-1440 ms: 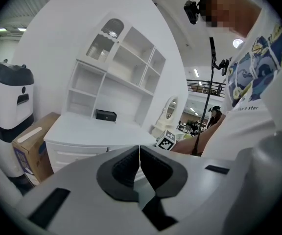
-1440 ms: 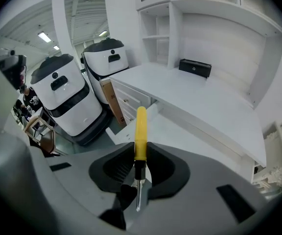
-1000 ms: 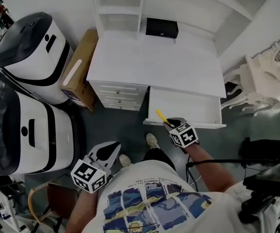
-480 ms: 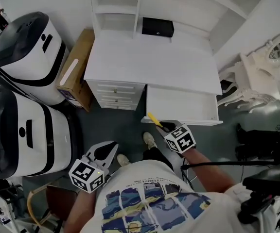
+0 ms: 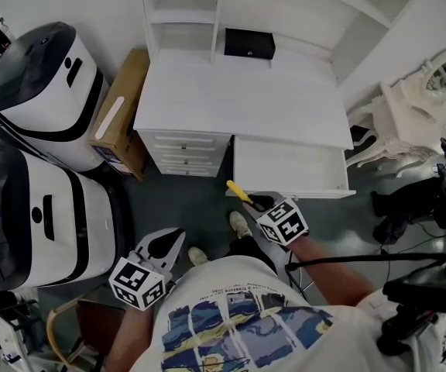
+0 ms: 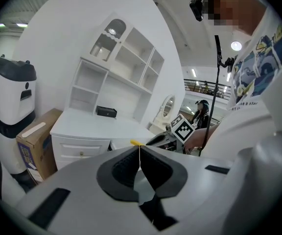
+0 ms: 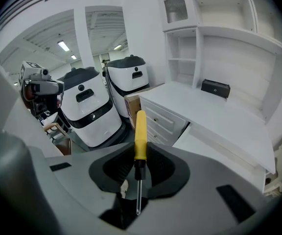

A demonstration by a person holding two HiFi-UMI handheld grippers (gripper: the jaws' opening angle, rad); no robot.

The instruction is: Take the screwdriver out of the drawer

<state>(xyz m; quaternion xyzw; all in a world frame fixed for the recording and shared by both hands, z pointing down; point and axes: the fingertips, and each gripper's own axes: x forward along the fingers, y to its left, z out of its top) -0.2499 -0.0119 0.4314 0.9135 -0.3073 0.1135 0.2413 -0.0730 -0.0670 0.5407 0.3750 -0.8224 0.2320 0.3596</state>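
Note:
My right gripper point(image 5: 255, 202) is shut on a yellow-handled screwdriver point(image 5: 238, 192), whose handle sticks out past the jaw tips toward the left, just in front of the open white drawer point(image 5: 289, 165). In the right gripper view the screwdriver point(image 7: 140, 143) stands between the pads, yellow handle forward, metal shaft back toward the gripper point(image 7: 139, 156). The drawer's inside looks bare. My left gripper point(image 5: 167, 244) hangs low at the left, away from the desk; its jaws are shut with nothing between them, as the left gripper view point(image 6: 140, 155) shows.
A white desk point(image 5: 231, 99) with a shelf unit holds a small black box point(image 5: 249, 43). Beside it stand a cardboard box point(image 5: 118, 115) and two large white-and-black machines point(image 5: 41, 91). A white ornate chair point(image 5: 409, 111) stands at the right. My shoes point(image 5: 241, 225) are on the grey floor.
My right gripper has drawn the screwdriver left and away from the drawer front. The left gripper has hardly moved.

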